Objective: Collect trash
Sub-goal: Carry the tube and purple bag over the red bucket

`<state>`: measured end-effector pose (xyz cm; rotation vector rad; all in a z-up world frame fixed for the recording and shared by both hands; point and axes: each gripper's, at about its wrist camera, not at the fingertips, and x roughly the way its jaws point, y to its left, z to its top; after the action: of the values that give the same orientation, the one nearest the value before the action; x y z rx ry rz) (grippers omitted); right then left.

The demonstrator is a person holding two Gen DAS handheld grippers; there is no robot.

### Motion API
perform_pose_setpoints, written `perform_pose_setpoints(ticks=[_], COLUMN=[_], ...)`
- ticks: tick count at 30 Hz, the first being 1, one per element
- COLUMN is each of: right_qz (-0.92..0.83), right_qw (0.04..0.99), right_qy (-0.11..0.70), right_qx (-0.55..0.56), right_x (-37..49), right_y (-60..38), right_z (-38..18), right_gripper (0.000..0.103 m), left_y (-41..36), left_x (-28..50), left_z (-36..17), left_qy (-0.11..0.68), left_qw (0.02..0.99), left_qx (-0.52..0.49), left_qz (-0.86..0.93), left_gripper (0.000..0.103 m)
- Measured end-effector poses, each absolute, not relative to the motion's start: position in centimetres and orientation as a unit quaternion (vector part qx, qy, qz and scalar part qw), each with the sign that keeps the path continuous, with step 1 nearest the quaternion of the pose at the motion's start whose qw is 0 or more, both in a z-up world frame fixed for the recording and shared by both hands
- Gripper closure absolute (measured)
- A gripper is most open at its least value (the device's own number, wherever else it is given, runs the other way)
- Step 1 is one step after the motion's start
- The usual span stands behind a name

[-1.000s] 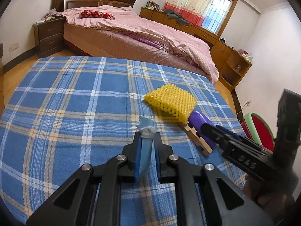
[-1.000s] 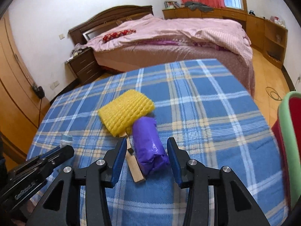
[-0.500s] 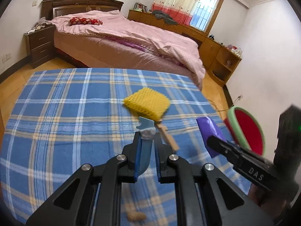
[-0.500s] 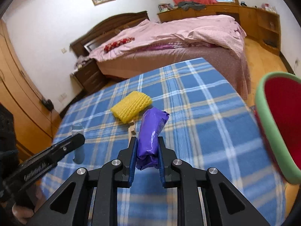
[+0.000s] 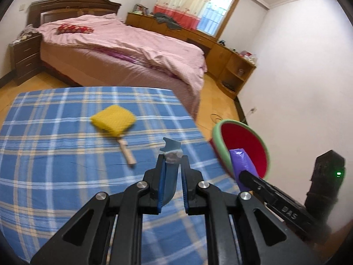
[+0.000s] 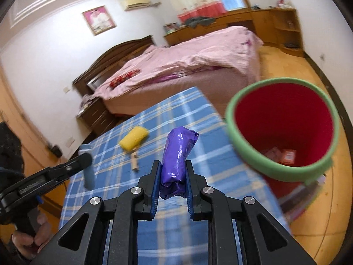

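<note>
The right claw [image 6: 171,184] is clamped on a crumpled purple bag [image 6: 177,154], which stands up out of its jaws; they have just been closing onto it. Ahead and to the right of that claw gapes the red bin [image 6: 284,176] with its green rim, beside the desk [image 6: 123,165] edge. The left claw [image 5: 172,172] is shut narrow on a small blue scrap [image 5: 169,152], pinched with a greyish wad at the tips, above the plaid desk top.

The step in hand looks like carrying both pieces to the bin. To do it well, the purple bag should be brought fully over the red opening before the jaws part, since it is light and tall and could tip onto the green rim or the floor. The left claw would best wait just behind until the right one clears the mouth, then drop its scrap the same way.

The right wrist view looks down into the bin and shows pinkish packets already at its bottom, and a hand [image 6: 26,240] gripping the left claw's handle. The left wrist view shows the yellow foam net [image 5: 113,120] and wooden stick [image 5: 126,153] left on the desk ahead of the claw more sharply.
</note>
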<state>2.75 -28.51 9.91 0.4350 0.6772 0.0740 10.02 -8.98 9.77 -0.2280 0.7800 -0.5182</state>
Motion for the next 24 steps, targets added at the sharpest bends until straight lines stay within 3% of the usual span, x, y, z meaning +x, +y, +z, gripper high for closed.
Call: perform_pose_setpoints(ticks=[24], right_qz=[-0.061], right_qw=[0.919], right_qy=[0.284], right_qx=[0.267], right_x=[-1.7], right_y=[-39.1], right_z=[9.4], right_gripper=[0.083], left_y=[-24.7], left_x=[10.7], left_z=[9.7], left_qy=[0.388], left_qw=[0.838], left_qx=[-0.070], left_qz=[-0.377], left_gripper=[0.091])
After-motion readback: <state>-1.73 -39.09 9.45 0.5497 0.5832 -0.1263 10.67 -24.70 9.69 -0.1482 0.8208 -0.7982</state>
